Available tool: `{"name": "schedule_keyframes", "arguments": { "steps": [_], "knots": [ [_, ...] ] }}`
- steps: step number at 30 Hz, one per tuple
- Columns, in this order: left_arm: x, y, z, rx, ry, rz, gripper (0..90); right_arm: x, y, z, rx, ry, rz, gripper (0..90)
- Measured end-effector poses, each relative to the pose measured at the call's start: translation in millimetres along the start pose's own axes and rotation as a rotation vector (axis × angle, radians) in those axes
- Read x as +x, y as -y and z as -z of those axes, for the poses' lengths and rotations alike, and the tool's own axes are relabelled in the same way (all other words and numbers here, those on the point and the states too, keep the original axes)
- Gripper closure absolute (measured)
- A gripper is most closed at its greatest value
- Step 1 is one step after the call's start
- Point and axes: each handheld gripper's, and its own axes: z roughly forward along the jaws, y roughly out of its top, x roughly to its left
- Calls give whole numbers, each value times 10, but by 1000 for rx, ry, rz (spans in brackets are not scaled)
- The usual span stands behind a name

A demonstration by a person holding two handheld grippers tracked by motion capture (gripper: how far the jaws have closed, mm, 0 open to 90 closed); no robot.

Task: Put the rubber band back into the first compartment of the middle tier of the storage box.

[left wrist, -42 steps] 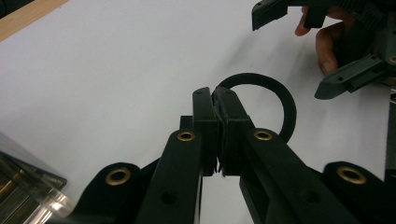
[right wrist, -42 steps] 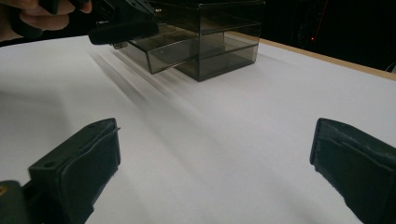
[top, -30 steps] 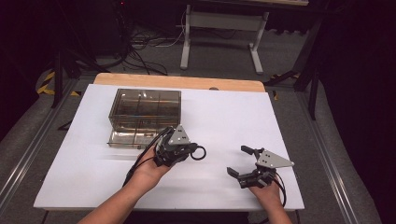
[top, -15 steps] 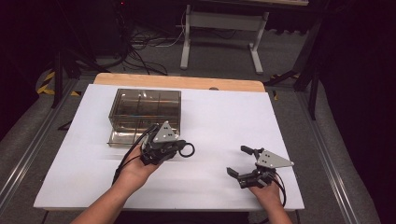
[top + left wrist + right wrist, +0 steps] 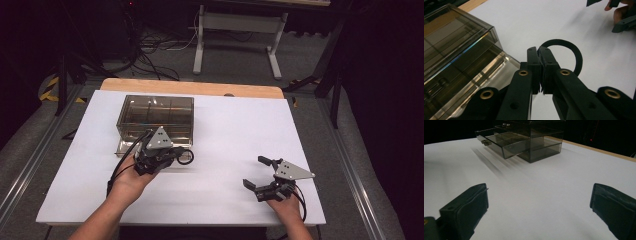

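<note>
From the high view, the left gripper (image 5: pixel 176 156) is held over the white surface (image 5: pixel 225 130) just in front of the smoky transparent plastic drawer box (image 5: pixel 156 114), whose bottom drawer (image 5: pixel 125 147) is pulled out toward the person. A black soft ring, like a fabric hair tie (image 5: pixel 185 158), hangs from the gripper's tip on the side away from the box. The left gripper view brings this close: the two black fingers (image 5: pixel 534 65) are pressed together and pinch the near edge of the ring (image 5: pixel 574 53), while the rest of the loop stands free beyond them over the white surface (image 5: pixel 524 22). In the same view the open drawer (image 5: pixel 471 82) lies just to the left of the fingers, with the box (image 5: pixel 454 37) above it, and the person's other hand with part of its gripper is at the upper right corner.

The right gripper (image 5: pixel 264 173) rests low on the surface near the front right edge, well apart from the box, its fingers spread wide with nothing between them. The right gripper view looks along those parted fingers (image 5: pixel 471 202) across bare white surface (image 5: pixel 536 195) to the box (image 5: pixel 539 140) in the distance, and gives a side look at the drawer (image 5: pixel 499 143) sticking out, with a small knob on its front and dividers inside, which the high view is too far off to make out.
</note>
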Motion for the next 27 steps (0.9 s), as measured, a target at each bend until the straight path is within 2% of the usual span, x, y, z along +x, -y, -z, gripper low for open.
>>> {"name": "schedule_keyframes", "arguments": {
  "steps": [3,11,18,27],
  "knots": [
    [62,36,56,5,-22,13,875,-1,0,0,2,2,0,22],
    [166,82,153,32,-63,16,875,-2,0,-4,2,1,4,23],
    [265,134,242,41,-82,37,875,0,0,-5,3,1,4,24],
    [369,172,314,86,-117,42,874,2,-1,-1,0,5,10,24]
  ]
}}
